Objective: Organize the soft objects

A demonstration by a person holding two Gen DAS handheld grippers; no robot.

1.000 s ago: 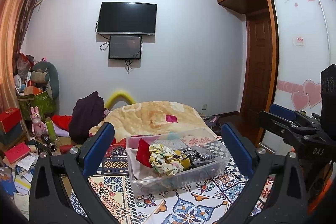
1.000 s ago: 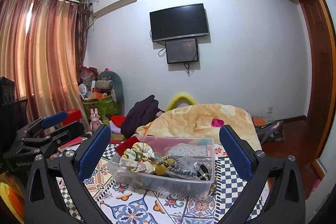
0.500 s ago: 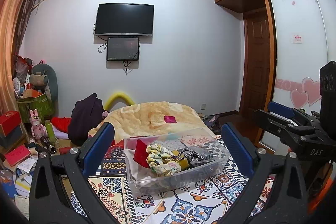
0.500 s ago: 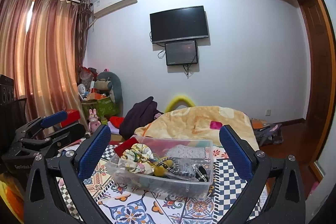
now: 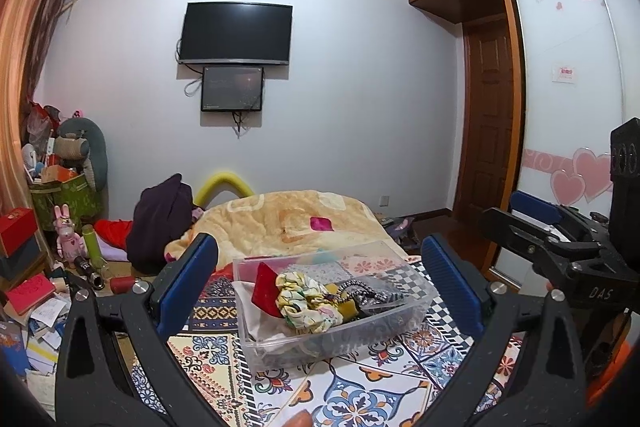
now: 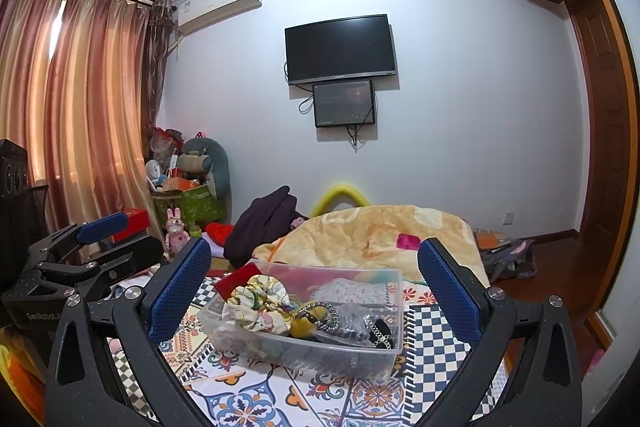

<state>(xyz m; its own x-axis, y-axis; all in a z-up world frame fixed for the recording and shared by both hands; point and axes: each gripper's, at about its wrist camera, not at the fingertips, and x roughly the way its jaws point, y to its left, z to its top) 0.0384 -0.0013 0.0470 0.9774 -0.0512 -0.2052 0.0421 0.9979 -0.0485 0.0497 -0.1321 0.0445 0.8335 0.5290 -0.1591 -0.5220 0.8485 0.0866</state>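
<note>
Scrunchies (image 5: 306,301) heaped in the clear plastic bin (image 5: 416,311) suit a top-down pinch by either the left gripper (image 5: 320,283) or right gripper (image 6: 314,287), both with fingers wide apart, empty.

A clear plastic bin (image 5: 332,331) holds a cream scrunchie (image 5: 306,301) with a yellow and green floral print, a flat red piece (image 5: 266,289), a mustard-yellow item (image 6: 302,325) and a black-and-white speckled band (image 6: 320,315). It sits on a bed cover (image 5: 360,391) patterned in blue, orange and white tiles with black-and-white checks, beside a pale orange blanket (image 5: 280,223) with cream shapes and one magenta patch. Each black claw, left (image 5: 320,291) and right (image 6: 314,291), has blue textured pads.
</note>
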